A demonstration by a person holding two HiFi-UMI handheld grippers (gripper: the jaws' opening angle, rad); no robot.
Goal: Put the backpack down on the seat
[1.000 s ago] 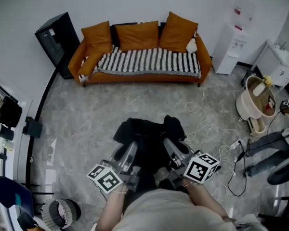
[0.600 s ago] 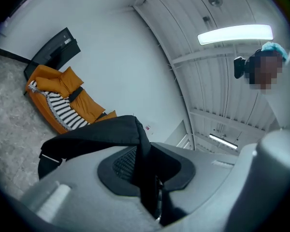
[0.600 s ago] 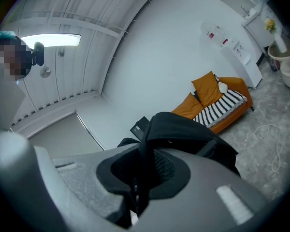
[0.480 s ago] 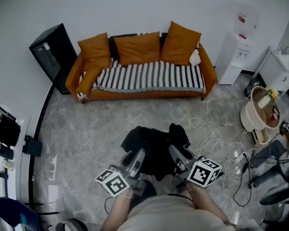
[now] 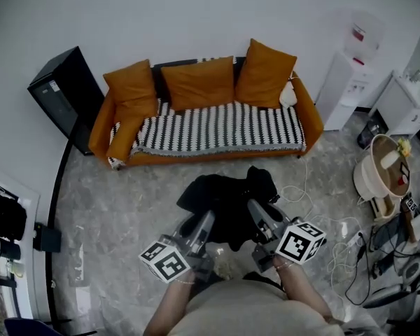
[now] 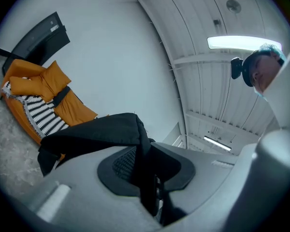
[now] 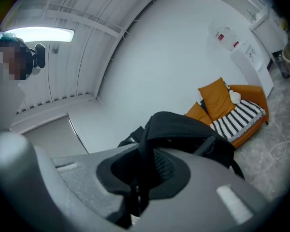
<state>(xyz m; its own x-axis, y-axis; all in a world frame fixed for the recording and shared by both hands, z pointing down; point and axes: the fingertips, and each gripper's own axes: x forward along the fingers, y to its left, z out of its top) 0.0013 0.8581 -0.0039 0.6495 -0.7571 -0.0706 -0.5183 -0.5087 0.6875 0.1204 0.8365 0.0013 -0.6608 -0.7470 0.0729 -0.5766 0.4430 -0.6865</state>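
Note:
A black backpack (image 5: 227, 201) hangs in the air between my two grippers, a short way in front of the orange sofa (image 5: 203, 114). My left gripper (image 5: 204, 222) is shut on the backpack's fabric at its near left edge. At the near right edge my right gripper (image 5: 255, 212) is shut on it as well. In the left gripper view black fabric (image 6: 101, 132) is pinched between the jaws, with the sofa (image 6: 36, 103) at far left. The right gripper view shows the backpack (image 7: 183, 127) clamped the same way, the sofa (image 7: 232, 112) beyond it. The sofa seat carries a striped black-and-white cover (image 5: 217, 128).
Three orange cushions (image 5: 196, 82) lean on the sofa back. A black cabinet (image 5: 59, 96) stands left of the sofa, a white water dispenser (image 5: 346, 75) right of it. White cables (image 5: 315, 208) trail over the grey floor at right, near a round beige appliance (image 5: 379, 173).
Both grippers have carried the backpack forward toward the sofa, which now sits lower and closer in the head view. The grip on the fabric looks unchanged.

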